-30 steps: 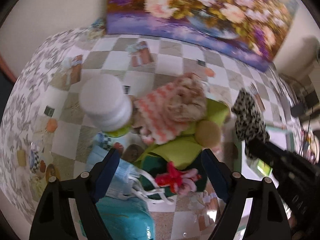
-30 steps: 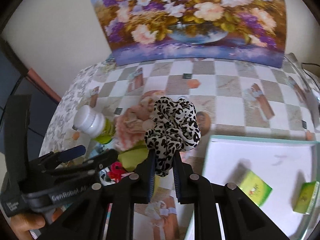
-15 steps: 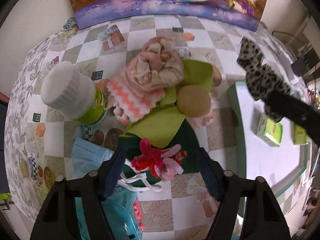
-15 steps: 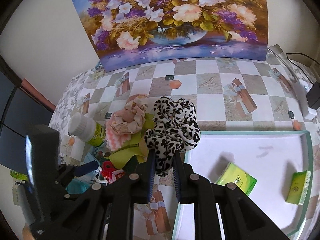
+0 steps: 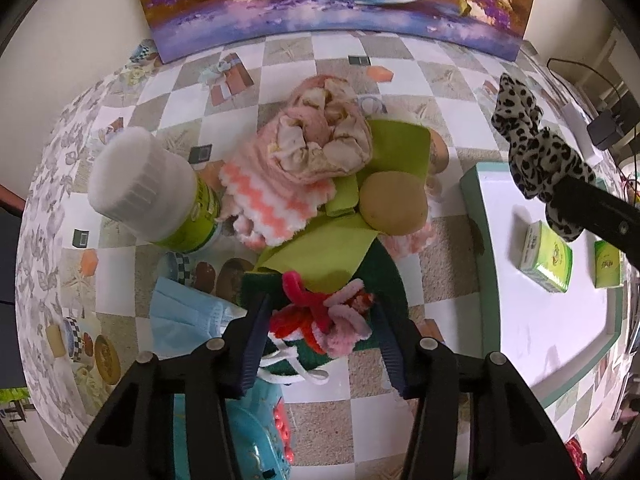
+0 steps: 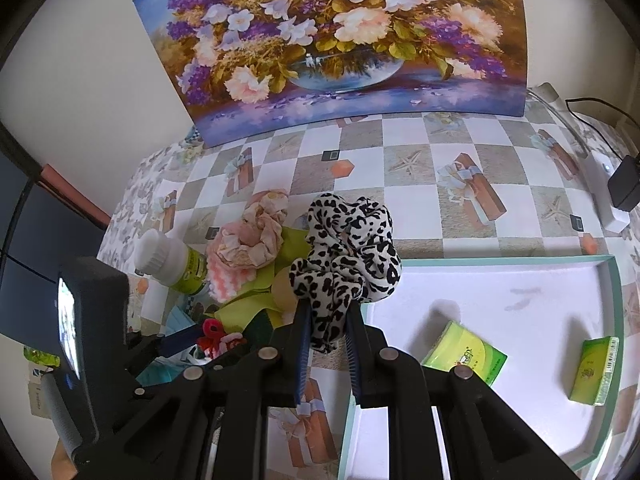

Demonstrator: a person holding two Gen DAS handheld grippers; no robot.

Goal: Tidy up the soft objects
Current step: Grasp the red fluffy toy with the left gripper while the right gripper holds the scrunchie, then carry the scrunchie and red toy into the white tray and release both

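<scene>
Soft objects lie heaped on the checked tabletop (image 5: 404, 60) left of a white tray (image 6: 516, 280) with a teal rim: a pink scrunchie (image 5: 324, 136) on top of a pink-and-white knitted piece (image 5: 276, 200), lime-green cloth (image 5: 328, 252), a tan round puff (image 5: 394, 204), dark green fabric (image 5: 384, 276) beneath, a pale blue face mask (image 5: 184, 316) at the left edge of the heap. A white-capped green bottle (image 5: 148, 192) stands just beside the knitted piece. Left tongs (image 5: 320, 328) point steeply down over the near end of the heap; the jaws have just been closing and now stand part open on either side of a red-and-pink fuzzy pipe-cleaner flower (image 5: 324, 316), which sits on the green fabric; pads look close to it, but contact cannot be told. Right tongs (image 6: 326, 332) are nearly closed, pinching a black-and-white leopard-print scrunchie (image 6: 344, 256) at its lower fold; the scrunchie is held up clear of the tabletop, above the tray's left rim. In the tray lie two small green boxes (image 6: 466, 352), apart from each other. A flower painting (image 6: 340, 40) leans against the wall at the back of the tabletop. A turquoise item (image 5: 256, 432) shows under the left tongs, blurred.
</scene>
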